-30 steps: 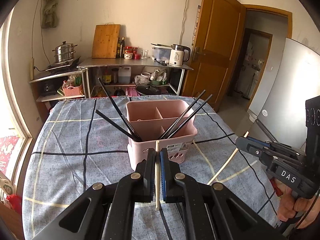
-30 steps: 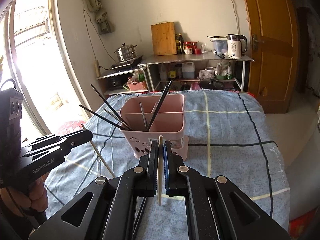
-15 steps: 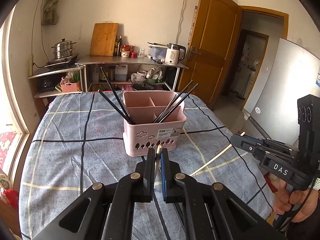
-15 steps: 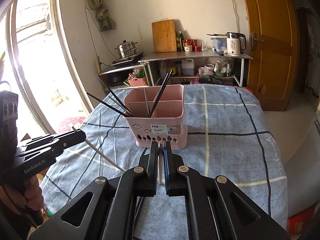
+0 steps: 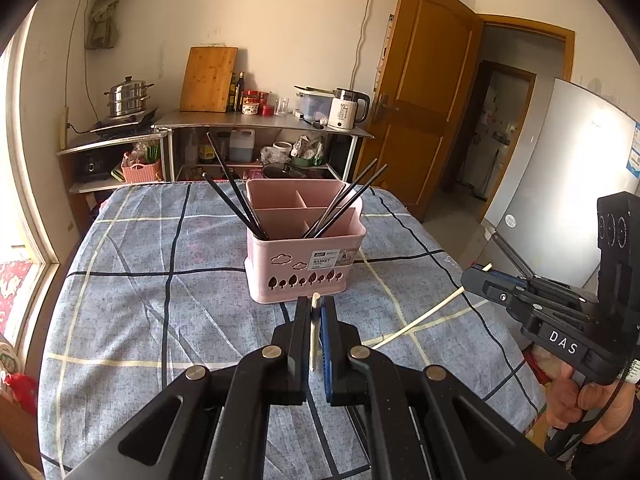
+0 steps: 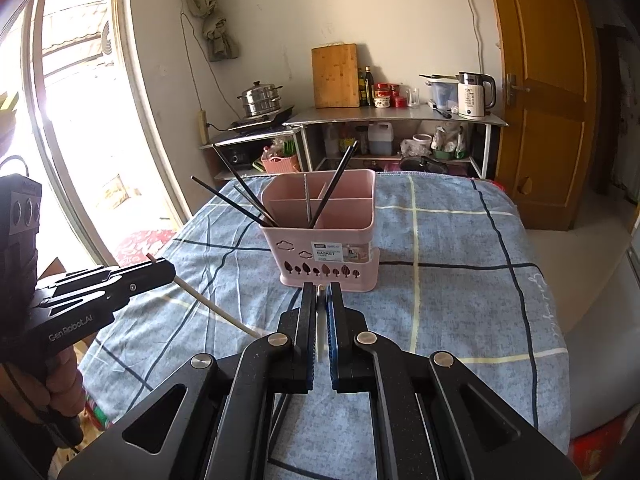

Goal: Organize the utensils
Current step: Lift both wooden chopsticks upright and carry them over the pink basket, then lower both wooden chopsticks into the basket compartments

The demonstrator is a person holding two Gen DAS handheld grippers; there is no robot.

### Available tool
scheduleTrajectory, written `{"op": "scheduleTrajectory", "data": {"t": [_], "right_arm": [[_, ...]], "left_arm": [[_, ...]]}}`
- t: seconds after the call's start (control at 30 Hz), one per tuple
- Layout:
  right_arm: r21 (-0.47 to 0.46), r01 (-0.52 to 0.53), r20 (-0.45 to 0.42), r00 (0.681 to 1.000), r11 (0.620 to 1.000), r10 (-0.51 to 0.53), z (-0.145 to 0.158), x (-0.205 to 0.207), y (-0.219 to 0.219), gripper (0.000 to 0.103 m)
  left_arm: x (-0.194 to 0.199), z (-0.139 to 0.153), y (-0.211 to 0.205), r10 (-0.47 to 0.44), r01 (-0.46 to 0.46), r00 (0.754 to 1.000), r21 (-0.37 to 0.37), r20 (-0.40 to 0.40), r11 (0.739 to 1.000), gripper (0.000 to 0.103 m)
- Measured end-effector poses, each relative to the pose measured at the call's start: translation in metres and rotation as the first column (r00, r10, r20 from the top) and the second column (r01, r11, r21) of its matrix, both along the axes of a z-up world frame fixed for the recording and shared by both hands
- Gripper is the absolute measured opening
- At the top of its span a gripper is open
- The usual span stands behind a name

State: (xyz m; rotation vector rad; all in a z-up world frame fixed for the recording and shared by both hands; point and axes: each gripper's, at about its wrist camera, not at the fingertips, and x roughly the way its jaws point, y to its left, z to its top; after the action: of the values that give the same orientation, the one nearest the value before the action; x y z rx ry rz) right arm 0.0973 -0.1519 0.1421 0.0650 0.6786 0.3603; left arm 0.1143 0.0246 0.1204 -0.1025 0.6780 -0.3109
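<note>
A pink utensil basket (image 5: 306, 264) (image 6: 326, 252) with dividers stands mid-table and holds several black chopsticks (image 5: 236, 204) (image 6: 332, 188). My left gripper (image 5: 314, 312) is shut on a pale chopstick (image 5: 314, 332), held upright just in front of the basket; it also shows at the left of the right wrist view (image 6: 160, 270). My right gripper (image 6: 320, 294) is shut on another pale chopstick (image 6: 320, 332); in the left wrist view it (image 5: 476, 276) is at the right, with its chopstick (image 5: 420, 322) slanting down over the table.
The table has a blue checked cloth (image 5: 160, 300). Behind it stand a metal shelf (image 5: 264, 124) with a kettle (image 5: 347, 110), jars and a cutting board, and a steamer pot (image 5: 128, 98). A wooden door (image 5: 424, 96) and a fridge (image 5: 560, 168) are at the right.
Both grippers have pulled back and up from the basket, each still holding its pale chopstick. The basket now looks smaller and farther.
</note>
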Motion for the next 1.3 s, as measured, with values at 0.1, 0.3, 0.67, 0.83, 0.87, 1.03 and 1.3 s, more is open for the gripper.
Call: {"op": "scheduleTrajectory", "data": {"t": [0.1,0.3,0.67,0.83,0.87,1.03,1.3], "right_arm": [[0.0,-0.006,0.02,1.0,1.0,0.006,0.006,-0.001,0.002,0.005],[0.004,-0.012,0.037,0.999,1.0,0.011,0.012,0.001,0.006,0.005],[0.031,-0.018,0.052,0.999,0.999,0.016,0.017,0.015,0.013,0.005],[0.051,-0.021,0.086,0.996,0.998,0.016,0.033,0.027,0.018,0.005],[0.054,-0.02,0.094,0.995,0.998,0.015,0.037,0.031,0.018,0.005],[0.076,-0.019,0.131,0.991,0.997,0.009,0.054,0.046,0.021,0.005],[0.105,-0.012,0.185,0.983,0.994,-0.007,0.078,0.07,0.024,0.005]], "left_arm": [[-0.001,0.005,0.0,-0.002,0.002,1.0,-0.005,0.013,1.0,0.004],[0.001,0.011,0.002,-0.002,0.002,1.0,-0.019,0.023,1.0,0.004],[0.018,0.026,0.01,0.011,-0.009,0.999,-0.048,0.033,0.999,0.004],[0.033,0.047,0.014,0.023,-0.019,0.997,-0.058,0.069,0.998,0.004],[0.036,0.051,0.015,0.026,-0.022,0.997,-0.061,0.075,0.998,0.004],[0.053,0.072,0.02,0.044,-0.036,0.994,-0.073,0.102,0.997,0.004],[0.083,0.089,0.034,0.078,-0.066,0.989,-0.099,0.126,0.993,0.004]]}}
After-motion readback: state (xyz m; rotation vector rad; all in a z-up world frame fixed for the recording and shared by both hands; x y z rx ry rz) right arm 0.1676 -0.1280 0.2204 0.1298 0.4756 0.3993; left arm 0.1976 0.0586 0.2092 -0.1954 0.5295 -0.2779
